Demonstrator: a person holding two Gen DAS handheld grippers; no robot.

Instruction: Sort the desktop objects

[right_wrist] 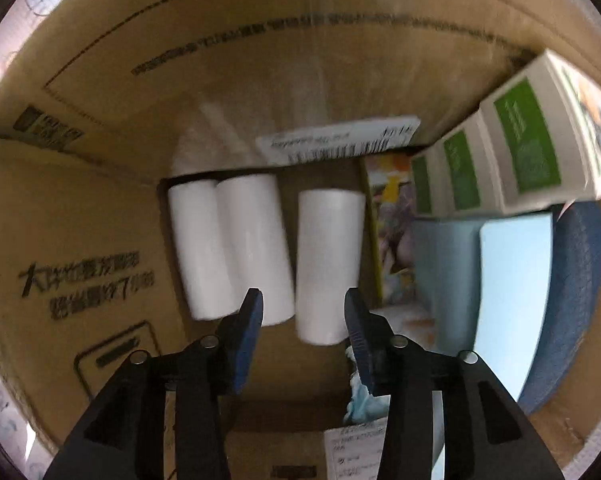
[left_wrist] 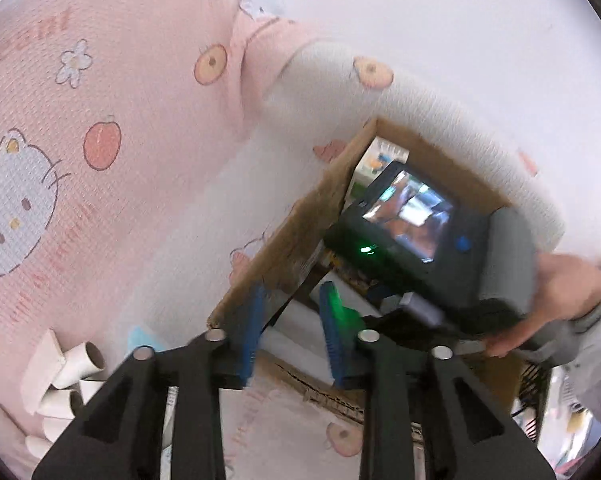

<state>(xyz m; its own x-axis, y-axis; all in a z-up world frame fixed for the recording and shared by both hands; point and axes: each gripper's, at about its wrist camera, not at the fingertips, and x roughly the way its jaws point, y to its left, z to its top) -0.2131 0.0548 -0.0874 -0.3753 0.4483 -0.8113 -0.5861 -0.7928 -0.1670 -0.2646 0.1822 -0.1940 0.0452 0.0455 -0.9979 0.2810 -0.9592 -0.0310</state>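
Our right gripper [right_wrist: 303, 320] pointed down into the cardboard box [right_wrist: 100, 208] with its jaws apart and holding nothing, and we saw the white roll [right_wrist: 328, 264] lying right below, its long side running twelve to six o'clock.

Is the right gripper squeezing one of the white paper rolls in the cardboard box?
No, the right gripper is open above a white paper roll lying loose inside the brown cardboard box.
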